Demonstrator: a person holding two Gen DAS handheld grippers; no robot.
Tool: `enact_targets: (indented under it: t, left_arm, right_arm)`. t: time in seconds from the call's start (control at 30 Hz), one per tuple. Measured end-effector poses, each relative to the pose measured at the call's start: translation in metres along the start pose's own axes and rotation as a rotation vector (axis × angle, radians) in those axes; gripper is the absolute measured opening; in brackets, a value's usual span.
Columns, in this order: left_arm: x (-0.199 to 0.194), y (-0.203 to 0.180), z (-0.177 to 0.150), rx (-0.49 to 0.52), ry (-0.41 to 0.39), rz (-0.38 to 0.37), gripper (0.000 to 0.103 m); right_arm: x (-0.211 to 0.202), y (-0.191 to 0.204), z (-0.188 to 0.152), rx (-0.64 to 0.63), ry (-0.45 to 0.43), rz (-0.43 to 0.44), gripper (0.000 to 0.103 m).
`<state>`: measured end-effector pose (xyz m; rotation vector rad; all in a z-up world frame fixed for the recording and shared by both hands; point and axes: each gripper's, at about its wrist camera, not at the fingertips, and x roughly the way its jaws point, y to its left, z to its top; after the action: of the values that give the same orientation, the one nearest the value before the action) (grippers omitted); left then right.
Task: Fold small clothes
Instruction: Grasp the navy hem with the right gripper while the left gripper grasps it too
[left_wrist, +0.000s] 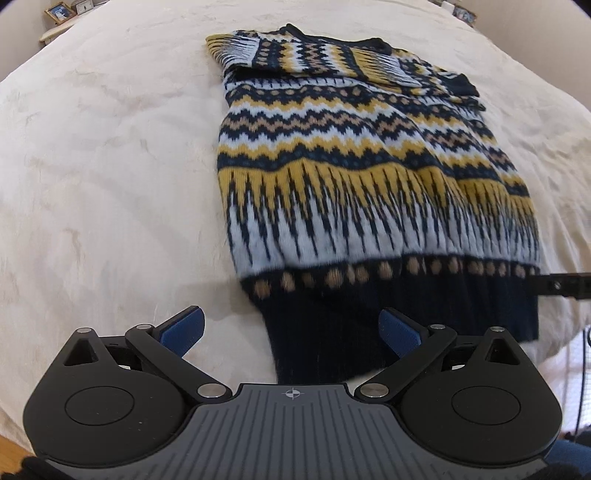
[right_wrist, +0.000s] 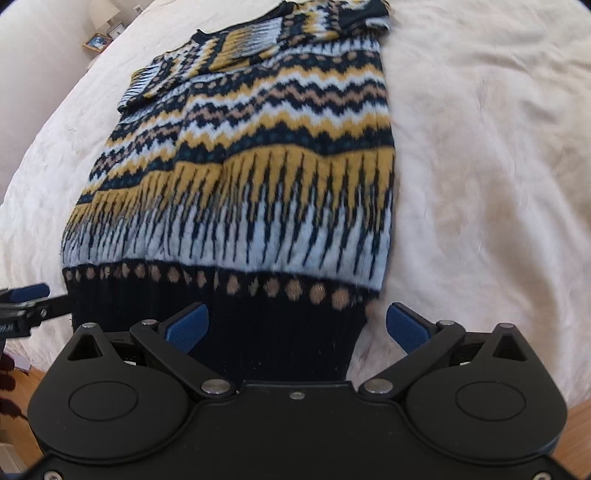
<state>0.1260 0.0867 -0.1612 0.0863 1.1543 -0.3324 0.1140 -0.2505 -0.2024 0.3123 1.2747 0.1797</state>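
Sweater (left_wrist: 365, 162) lies flat on a cream bed cover (left_wrist: 110, 166), sleeves folded across its chest. It has yellow, white, tan and dark blue zigzags and a dark hem. Left gripper (left_wrist: 291, 332) and right gripper (right_wrist: 297, 326) are spread wide at the hem corners.

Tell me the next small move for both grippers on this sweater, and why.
Probably ease both forward and down onto the dark ribbed hem, then close. The sweater lies flat on the cream bedcover with sleeves already folded in, and the left gripper and right gripper both sit open at opposite hem corners, gripping nothing.
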Motion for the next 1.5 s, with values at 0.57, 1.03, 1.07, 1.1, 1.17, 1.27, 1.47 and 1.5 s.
enact_targets:
  t: [0.57,1.03,1.07,1.1,1.17,1.27,1.47,1.5]
  left_arm:
    - [-0.017,0.023,-0.032,-0.058,-0.017,-0.017,0.102]
    - [0.036,0.003,-0.009,-0.051,-0.001,-0.064,0.102]
    - [0.041,0.002,-0.009,-0.051,0.005,-0.058,0.102]
    - [0.045,0.001,-0.009,-0.050,0.010,-0.053,0.102]
    - [0.053,0.000,-0.009,-0.054,0.026,-0.047,0.102]
    - [0.059,-0.002,-0.007,-0.054,0.040,-0.029,0.102]
    - [0.059,-0.010,-0.014,-0.050,0.018,0.025,0.102]
    - [0.059,-0.011,-0.015,-0.049,0.014,0.030,0.102]
  right_arm:
    - [0.010,-0.013,-0.017,0.139,0.009,0.031,0.013]
    - [0.003,-0.009,-0.018,0.052,0.046,-0.093,0.014]
    - [0.004,-0.009,-0.019,0.048,0.050,-0.092,0.014]
    - [0.006,-0.009,-0.019,0.047,0.053,-0.092,0.016]
    - [0.006,-0.011,-0.020,0.049,0.058,-0.089,0.020]
    - [0.008,-0.012,-0.021,0.047,0.061,-0.085,0.020]
    - [0.013,-0.021,-0.021,0.076,0.060,-0.075,0.037]
    - [0.013,-0.023,-0.020,0.084,0.057,-0.066,0.041]
